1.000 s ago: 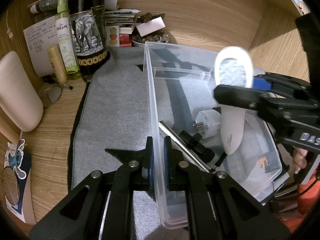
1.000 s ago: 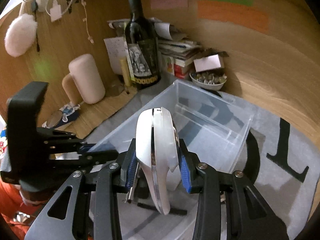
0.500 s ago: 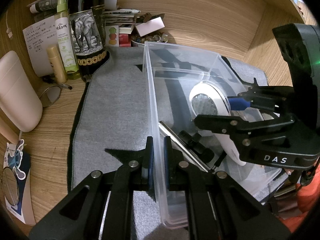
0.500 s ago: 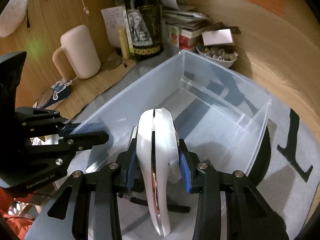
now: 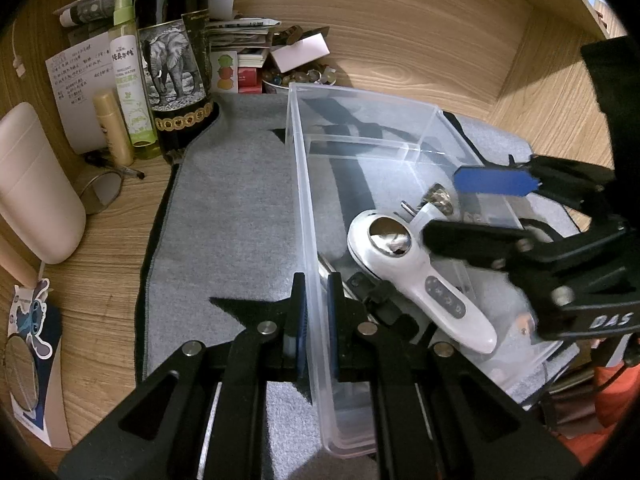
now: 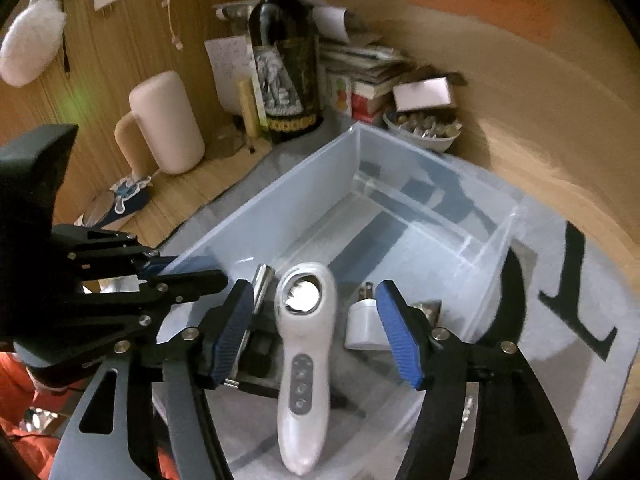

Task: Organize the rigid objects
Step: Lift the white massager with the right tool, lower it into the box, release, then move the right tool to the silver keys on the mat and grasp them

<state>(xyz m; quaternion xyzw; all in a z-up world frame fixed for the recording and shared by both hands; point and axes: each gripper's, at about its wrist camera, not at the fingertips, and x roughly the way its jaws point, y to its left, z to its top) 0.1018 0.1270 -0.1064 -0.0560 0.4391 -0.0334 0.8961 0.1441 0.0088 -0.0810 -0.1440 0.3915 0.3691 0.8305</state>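
Note:
A clear plastic bin (image 5: 304, 184) (image 6: 304, 184) stands on a grey mat. My left gripper (image 5: 317, 320) is shut on the bin's near-left wall, one finger inside and one outside. My right gripper (image 6: 316, 332) is open above the bin; it also shows in the left wrist view (image 5: 472, 208). A white handheld device (image 5: 424, 284) (image 6: 304, 360) with a round metal head lies inside the bin between the open fingers, free of them. A white plug adapter (image 6: 362, 326), a metal bar (image 6: 262, 284) and a black item (image 5: 368, 284) lie beside it.
A dark wine bottle (image 5: 176, 60) (image 6: 286, 60), a green spray bottle (image 5: 130, 76), a cream mug (image 5: 32, 184) (image 6: 168, 120), papers, books and a bowl of small items (image 6: 424, 128) stand at the back. Wooden walls close in behind and to the right.
My right gripper lowered the white device into the bin and opened; the device now lies flat inside. My left gripper kept its hold on the bin wall.

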